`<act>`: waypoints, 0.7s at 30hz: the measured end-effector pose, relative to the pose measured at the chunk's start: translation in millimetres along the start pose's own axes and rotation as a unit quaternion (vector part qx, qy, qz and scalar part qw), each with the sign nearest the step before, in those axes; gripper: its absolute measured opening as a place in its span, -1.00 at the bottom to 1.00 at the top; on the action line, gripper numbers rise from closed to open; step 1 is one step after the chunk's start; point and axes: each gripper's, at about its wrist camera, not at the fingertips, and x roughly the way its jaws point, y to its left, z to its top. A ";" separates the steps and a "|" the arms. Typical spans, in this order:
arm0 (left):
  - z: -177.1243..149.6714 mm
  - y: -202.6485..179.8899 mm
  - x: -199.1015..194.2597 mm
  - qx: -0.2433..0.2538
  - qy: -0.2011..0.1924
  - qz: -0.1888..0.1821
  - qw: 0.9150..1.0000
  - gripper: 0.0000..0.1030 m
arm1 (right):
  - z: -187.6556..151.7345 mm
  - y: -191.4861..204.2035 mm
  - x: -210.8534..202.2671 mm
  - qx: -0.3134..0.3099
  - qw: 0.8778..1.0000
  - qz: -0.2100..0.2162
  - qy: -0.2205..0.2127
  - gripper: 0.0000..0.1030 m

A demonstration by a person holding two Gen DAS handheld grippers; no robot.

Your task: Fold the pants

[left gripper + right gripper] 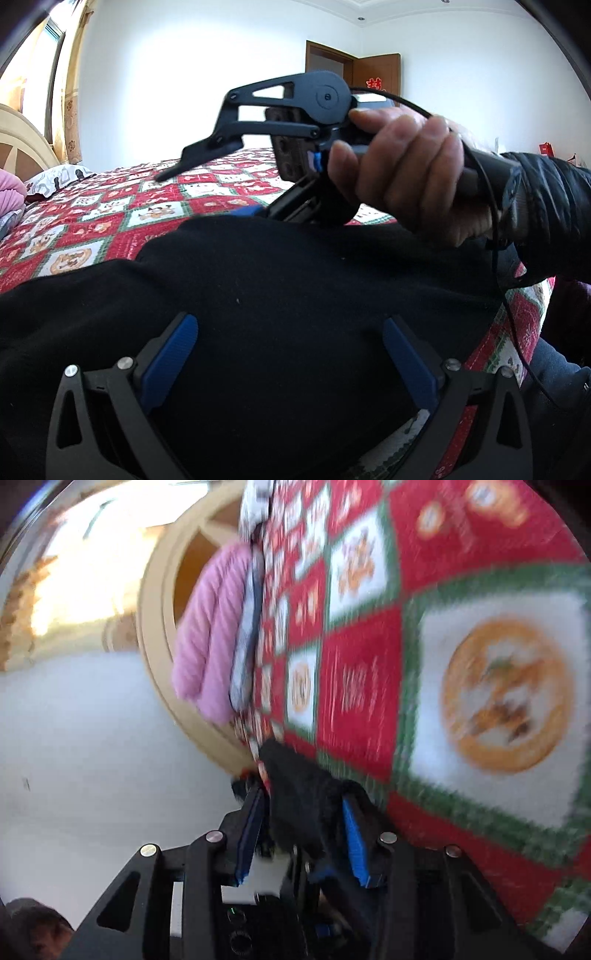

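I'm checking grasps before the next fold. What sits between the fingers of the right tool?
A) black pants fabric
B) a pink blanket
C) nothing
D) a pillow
A: in the right wrist view, a bunch of the black pants fabric sits between the blue pads of the right tool, above the patterned bedspread.

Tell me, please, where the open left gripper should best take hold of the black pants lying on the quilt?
Probably the near hem of the black pants, approached low from the near side. The left gripper hangs open over flat cloth with nothing to pinch; an edge gives both fingers purchase. The right gripper already grips a bunched fold.
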 end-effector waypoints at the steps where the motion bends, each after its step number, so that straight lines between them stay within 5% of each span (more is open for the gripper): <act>1: 0.0 0.1 0.0 0.000 0.000 0.000 1.000 0.99 | 0.6 -2.7 -3.2 0.009 1.000 0.012 -0.007 -0.14; 8: -0.3 -1.2 -0.6 0.003 0.001 0.001 1.000 1.00 | 7.7 -10.4 -33.6 0.027 0.994 0.056 -0.089 -0.14; 17: 0.3 -0.3 1.1 0.002 0.001 0.000 1.000 1.00 | 4.6 5.3 -22.6 0.014 0.997 -0.064 -0.030 -0.14; 21: 0.3 4.5 -2.4 -0.015 -0.011 -0.012 1.000 1.00 | 6.9 -5.5 -19.5 0.031 0.997 -0.070 -0.021 -0.17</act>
